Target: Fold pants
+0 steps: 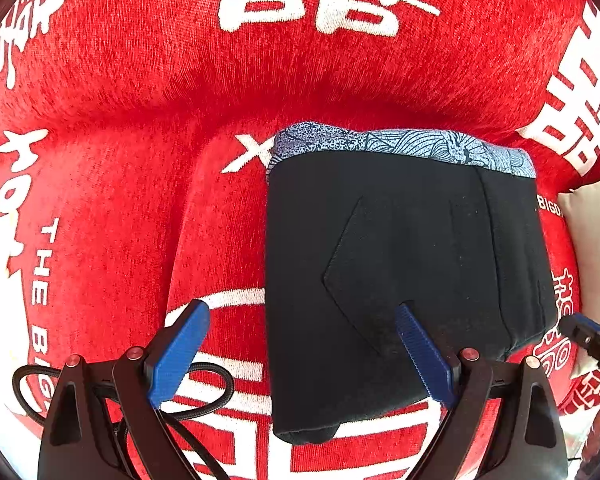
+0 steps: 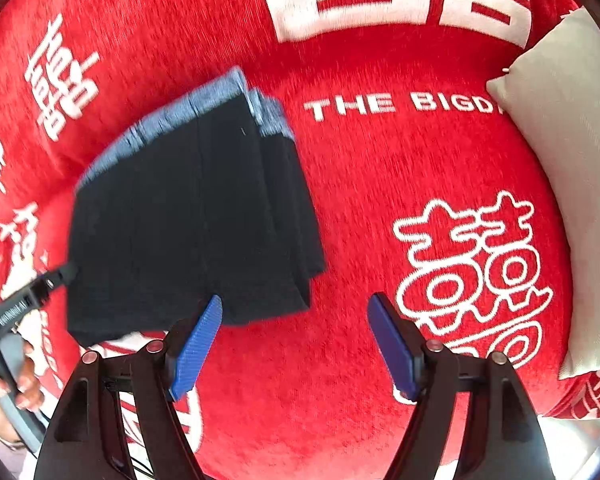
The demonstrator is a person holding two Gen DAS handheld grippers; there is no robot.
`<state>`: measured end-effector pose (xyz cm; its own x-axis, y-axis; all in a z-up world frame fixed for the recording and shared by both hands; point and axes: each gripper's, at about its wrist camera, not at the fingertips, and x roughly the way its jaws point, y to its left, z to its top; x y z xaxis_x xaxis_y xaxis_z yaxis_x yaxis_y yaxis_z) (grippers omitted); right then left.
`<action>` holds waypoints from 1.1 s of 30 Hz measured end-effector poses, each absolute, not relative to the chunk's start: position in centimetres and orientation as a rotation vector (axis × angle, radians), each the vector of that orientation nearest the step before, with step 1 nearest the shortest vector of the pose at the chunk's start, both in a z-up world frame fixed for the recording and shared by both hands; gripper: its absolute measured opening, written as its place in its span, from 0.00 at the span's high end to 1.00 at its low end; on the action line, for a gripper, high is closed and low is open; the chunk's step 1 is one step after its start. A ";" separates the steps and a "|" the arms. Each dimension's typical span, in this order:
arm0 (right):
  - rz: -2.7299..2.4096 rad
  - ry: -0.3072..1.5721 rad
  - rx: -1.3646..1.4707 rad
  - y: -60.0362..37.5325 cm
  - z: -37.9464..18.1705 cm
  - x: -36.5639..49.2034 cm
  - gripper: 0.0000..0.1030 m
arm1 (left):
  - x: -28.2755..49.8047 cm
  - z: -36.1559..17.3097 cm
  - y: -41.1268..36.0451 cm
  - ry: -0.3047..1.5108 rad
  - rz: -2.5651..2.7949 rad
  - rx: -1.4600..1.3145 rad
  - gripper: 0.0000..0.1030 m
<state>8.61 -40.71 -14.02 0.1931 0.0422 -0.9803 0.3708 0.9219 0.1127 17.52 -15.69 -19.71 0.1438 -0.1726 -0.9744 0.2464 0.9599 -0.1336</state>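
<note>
The black pants (image 1: pixel 400 264) lie folded into a compact stack on the red cover, with a blue patterned waistband lining (image 1: pixel 404 142) showing along the far edge. My left gripper (image 1: pixel 300 344) is open above the stack's near left edge. One blue pad (image 1: pixel 420 352) is over the cloth and the other over the cover, with nothing pinched. In the right wrist view the pants (image 2: pixel 188 220) sit to the left and look blurred. My right gripper (image 2: pixel 296 340) hangs open over bare red cover just right of the stack's near corner, holding nothing.
The red cover (image 2: pixel 360 184) with white characters spreads over a cushioned seat and backrest. A cream pillow (image 2: pixel 572 160) lies at the right. A person's hand (image 2: pixel 16 388) holds the left gripper's handle at the left edge. A black cable (image 1: pixel 204 392) loops under the left gripper.
</note>
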 end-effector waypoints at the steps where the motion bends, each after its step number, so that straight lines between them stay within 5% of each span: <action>1: -0.230 1.355 0.366 -40.8 -13.7 8.7 0.24 | 17.6 -19.7 -15.7 1.393 -0.302 0.062 0.08; 33: -0.237 1.282 0.388 -33.2 -14.3 8.7 0.22 | 19.3 -19.4 -13.7 1.382 -0.325 0.145 0.08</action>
